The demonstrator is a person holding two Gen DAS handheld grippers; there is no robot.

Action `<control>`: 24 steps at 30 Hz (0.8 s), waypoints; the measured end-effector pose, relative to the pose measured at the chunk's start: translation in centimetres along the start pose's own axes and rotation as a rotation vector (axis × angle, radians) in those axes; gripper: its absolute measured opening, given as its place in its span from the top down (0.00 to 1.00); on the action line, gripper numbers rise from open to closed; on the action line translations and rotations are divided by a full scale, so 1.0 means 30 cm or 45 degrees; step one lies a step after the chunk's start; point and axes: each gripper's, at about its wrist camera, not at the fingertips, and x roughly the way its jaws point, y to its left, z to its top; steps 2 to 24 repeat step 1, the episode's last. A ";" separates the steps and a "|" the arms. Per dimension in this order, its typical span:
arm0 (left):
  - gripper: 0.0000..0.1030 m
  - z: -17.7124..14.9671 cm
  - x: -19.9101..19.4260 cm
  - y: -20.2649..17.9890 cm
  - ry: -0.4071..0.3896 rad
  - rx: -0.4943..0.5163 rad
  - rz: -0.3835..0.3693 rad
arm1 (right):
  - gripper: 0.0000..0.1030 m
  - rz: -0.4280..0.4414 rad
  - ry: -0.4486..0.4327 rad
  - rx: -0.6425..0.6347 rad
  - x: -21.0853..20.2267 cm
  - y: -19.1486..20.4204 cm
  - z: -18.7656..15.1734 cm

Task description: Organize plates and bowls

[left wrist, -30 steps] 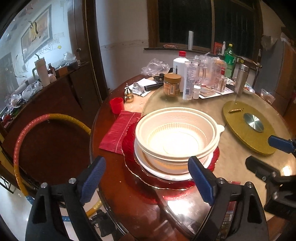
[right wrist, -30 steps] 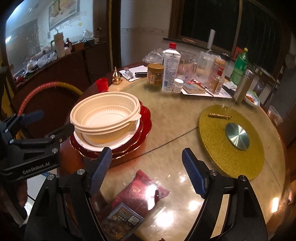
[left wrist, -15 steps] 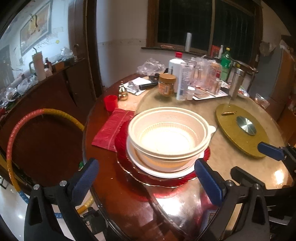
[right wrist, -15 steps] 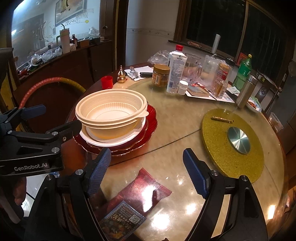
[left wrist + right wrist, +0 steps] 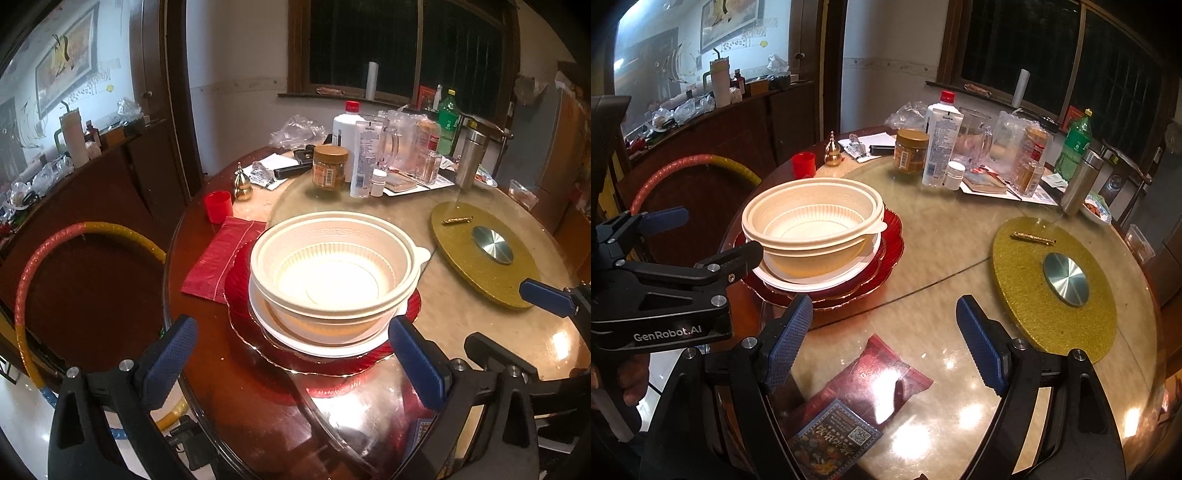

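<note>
Two nested cream bowls [image 5: 332, 273] [image 5: 812, 221] stand on a white plate [image 5: 284, 336] [image 5: 820, 282]. Under that lies a red glass plate [image 5: 240, 288] [image 5: 892, 236], near the round table's left edge. My left gripper [image 5: 291, 354] is open, its blue pads flanking the near side of the stack without touching it. The right wrist view has it [image 5: 722, 232] at the stack's left. My right gripper [image 5: 882, 321] is open over bare tabletop to the right of the stack, with nothing between its fingers. It [image 5: 517, 321] shows at the right edge of the left wrist view.
A red cup [image 5: 218, 206], a red packet [image 5: 221, 258] and a gold bell [image 5: 242, 184] lie behind the stack. Jars and bottles [image 5: 362, 155] crowd the far side. A gold disc [image 5: 1056, 280] sits right. A snack packet [image 5: 871, 380] lies under my right gripper. A hoop [image 5: 44, 258] hangs left.
My left gripper's jaws have spread a little wider. The stack and my right gripper have stayed where they were.
</note>
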 end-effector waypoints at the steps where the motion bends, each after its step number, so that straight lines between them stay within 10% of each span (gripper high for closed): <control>1: 0.00 0.000 0.001 0.001 0.004 -0.003 -0.001 | 0.21 0.005 0.000 0.000 -0.001 0.000 -0.001; 24: 0.00 0.000 0.001 0.001 0.004 -0.003 -0.001 | 0.21 0.005 0.000 0.000 -0.001 0.000 -0.001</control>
